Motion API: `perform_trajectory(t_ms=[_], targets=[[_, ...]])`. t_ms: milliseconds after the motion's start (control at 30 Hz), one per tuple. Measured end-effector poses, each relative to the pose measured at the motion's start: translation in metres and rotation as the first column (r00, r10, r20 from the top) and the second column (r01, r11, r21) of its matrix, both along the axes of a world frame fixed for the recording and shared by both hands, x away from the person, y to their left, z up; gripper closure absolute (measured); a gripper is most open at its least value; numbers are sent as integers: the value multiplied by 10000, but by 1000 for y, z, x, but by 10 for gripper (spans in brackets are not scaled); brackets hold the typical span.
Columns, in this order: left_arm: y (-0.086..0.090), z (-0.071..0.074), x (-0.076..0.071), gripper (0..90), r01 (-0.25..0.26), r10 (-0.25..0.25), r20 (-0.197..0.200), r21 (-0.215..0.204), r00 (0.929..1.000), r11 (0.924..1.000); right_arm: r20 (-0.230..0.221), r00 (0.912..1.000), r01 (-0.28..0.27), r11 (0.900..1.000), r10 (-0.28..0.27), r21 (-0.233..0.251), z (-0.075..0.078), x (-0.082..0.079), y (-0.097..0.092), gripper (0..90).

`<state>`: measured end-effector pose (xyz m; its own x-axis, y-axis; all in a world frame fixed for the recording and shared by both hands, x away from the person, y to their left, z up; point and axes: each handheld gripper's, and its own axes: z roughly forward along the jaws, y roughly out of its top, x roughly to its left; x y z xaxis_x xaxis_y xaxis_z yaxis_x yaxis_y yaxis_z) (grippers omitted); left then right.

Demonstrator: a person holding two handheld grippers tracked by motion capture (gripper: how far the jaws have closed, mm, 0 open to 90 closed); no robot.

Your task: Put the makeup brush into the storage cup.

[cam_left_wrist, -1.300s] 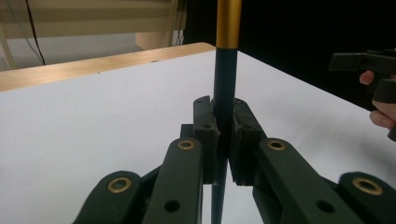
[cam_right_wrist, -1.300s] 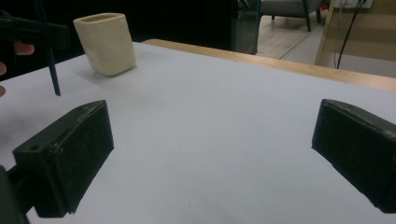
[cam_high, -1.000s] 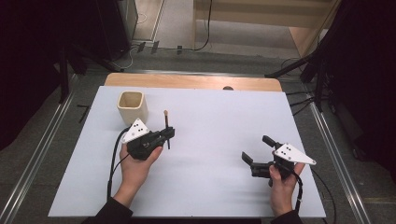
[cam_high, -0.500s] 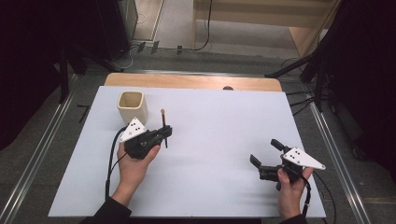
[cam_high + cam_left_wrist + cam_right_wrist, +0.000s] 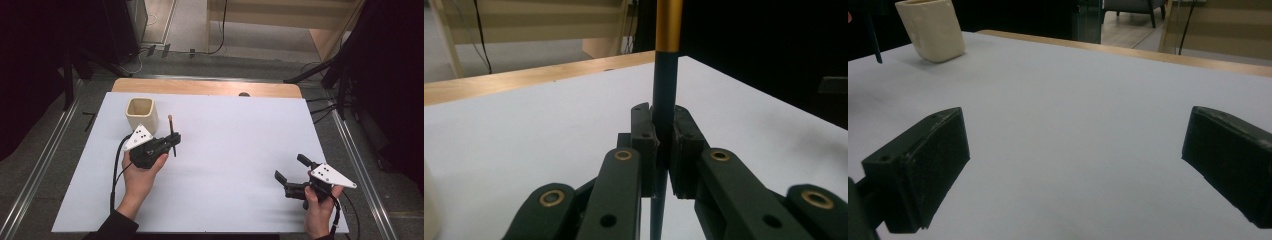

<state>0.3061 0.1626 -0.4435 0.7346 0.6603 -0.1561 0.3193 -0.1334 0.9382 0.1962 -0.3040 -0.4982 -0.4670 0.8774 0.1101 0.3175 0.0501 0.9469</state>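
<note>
Cup (image 5: 141, 113) stood near the bench's far left corner, just beyond my left claw (image 5: 172, 141), which was clamped on a thin pen (image 5: 172, 131) held upright, its long axis vertical. My right claw (image 5: 291, 175) hung wide and empty near the bench's near right corner, well away.

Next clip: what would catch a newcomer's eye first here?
The left gripper, near the table's left side, is shut on a thin dark pen with a gold band, held upright. Just behind it stands a cream cup, open and apart from the pen. Far off at the white table's lower right, the right gripper hangs with its jaws wide and nothing between them.
</note>
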Motion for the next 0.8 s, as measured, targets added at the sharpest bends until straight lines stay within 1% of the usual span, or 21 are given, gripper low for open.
perform_trajectory(t_ms=[100, 233, 400, 467, 600, 800], targets=[[3, 4, 1, 839, -70, 70, 109, 48, 9999, 10000, 7, 10000, 47, 10000, -47, 27, 0, -2, -2, 0], [9, 9, 3, 839, -275, 275, 169, 15, 9995, 9996, 61, 10000, 73, 10000, -73, 4, 0, -3, -4, 0], [18, 12, 5, 839, -486, 486, 142, 11, 9987, 9988, 81, 9996, 251, 9994, -253, 229, 1, -4, -7, 0], [21, 16, 6, 839, -552, 551, 205, 32, 9983, 9985, 113, 9995, 281, 9990, -285, 342, 1, -4, -8, 0], [25, 23, 9, 839, -647, 646, 351, 4, 9973, 9979, 128, 9995, 289, 9989, -294, 364, 1, -4, -9, 0], [32, 29, 13, 839, -803, 801, 415, 29, 9959, 9968, 123, 9996, 260, 9989, -265, 386, 1, -3, -8, 0]])
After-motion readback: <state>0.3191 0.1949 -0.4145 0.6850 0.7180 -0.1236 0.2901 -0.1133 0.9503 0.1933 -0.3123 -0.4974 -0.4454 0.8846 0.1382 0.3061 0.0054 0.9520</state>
